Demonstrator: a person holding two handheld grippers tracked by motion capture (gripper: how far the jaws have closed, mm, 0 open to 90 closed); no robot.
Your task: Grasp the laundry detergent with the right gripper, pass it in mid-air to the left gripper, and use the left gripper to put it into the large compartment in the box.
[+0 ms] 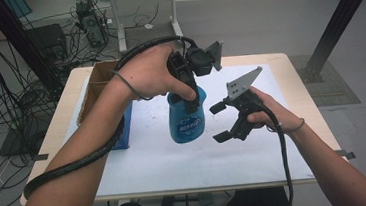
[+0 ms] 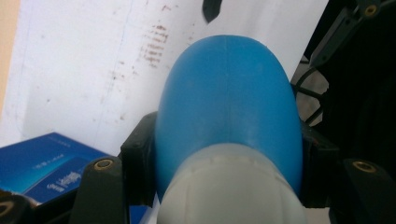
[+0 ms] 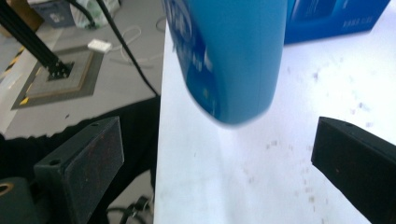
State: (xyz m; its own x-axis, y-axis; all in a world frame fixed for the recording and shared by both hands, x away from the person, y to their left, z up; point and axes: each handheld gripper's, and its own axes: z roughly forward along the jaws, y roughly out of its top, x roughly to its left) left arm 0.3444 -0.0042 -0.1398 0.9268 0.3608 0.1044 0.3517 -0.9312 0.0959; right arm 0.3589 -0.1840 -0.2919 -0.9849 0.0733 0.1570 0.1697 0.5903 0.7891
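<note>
A blue plastic bottle [image 1: 187,121] with a printed label hangs upright just above the white table sheet [image 1: 151,166], held at its top by my left gripper [image 1: 189,85]. In the left gripper view the jaws press on both sides of the blue bottle [image 2: 229,107] just below its white cap [image 2: 231,186]. My right gripper [image 1: 225,122] stands open a little to the bottle's right, jaws pointing at it. In the right gripper view the blue bottle [image 3: 229,56] hangs ahead above the gap between the two black pads [image 3: 93,158], touching neither.
A blue box [image 1: 125,125] lies at the left of the sheet, next to an open cardboard box [image 1: 96,83] at the table's left edge. Cables and black frame posts stand on the floor beyond the table. Bare sheet lies in front of the bottle.
</note>
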